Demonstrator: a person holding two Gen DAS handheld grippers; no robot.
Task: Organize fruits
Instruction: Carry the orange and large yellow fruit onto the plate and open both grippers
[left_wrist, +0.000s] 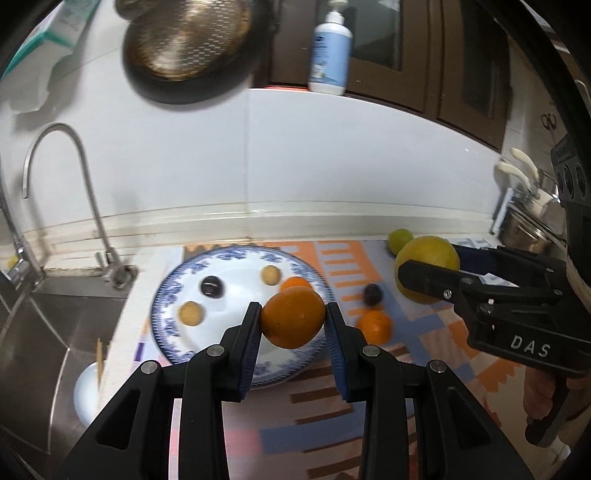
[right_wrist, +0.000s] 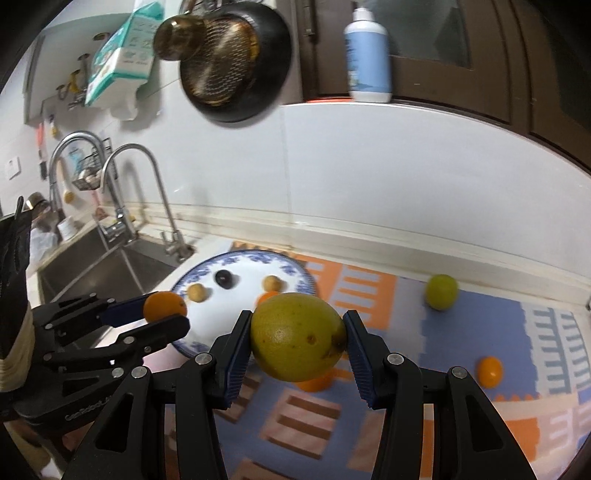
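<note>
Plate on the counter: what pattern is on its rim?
A blue floral pattern on white rings the plate; it shows best in the left wrist view.

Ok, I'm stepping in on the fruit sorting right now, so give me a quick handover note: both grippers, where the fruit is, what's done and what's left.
Left gripper: shut on an orange, held in the air above the near edge of the plate.
Right gripper: shut on a big yellow-green fruit, also in the air over the mat.
Done: on the plate lie a dark plum, two small tan fruits and one small orange.
Left: set down both held fruits. Remaining on the mat: a lime near the wall, a second dark plum, an orange one and a tiny orange one.
</note>
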